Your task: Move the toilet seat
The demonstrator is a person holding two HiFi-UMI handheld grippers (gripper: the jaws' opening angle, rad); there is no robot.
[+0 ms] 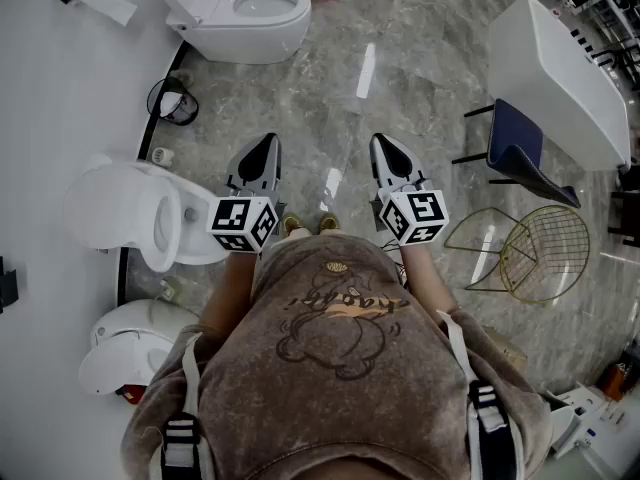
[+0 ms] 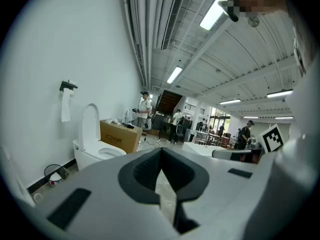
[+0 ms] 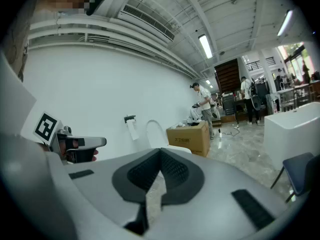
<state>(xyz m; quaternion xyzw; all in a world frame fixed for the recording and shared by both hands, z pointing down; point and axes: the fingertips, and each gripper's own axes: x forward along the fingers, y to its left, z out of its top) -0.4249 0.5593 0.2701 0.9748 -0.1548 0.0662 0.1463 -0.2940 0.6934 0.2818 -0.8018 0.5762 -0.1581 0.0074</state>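
Three white toilets line the left wall in the head view. The far toilet [image 1: 250, 13] has its lid raised; it shows again in the left gripper view as the toilet [image 2: 95, 146] and in the right gripper view by its upright lid [image 3: 155, 133]. A second toilet [image 1: 150, 218] is just left of my left gripper [image 1: 268, 142], and a third toilet [image 1: 130, 346] is nearer, at the lower left. My left gripper [image 2: 161, 151] and right gripper [image 1: 381, 142] [image 3: 161, 152] are held side by side over the floor, both shut and empty, touching no toilet.
A cardboard box [image 2: 119, 135] stands behind the far toilet, with a paper roll [image 2: 66, 106] on the wall. A wire bin [image 1: 172, 101] sits by the wall. On the right are a white basin [image 1: 560, 68], a dark chair [image 1: 520, 148] and gold wire chairs [image 1: 545, 253]. People stand far off.
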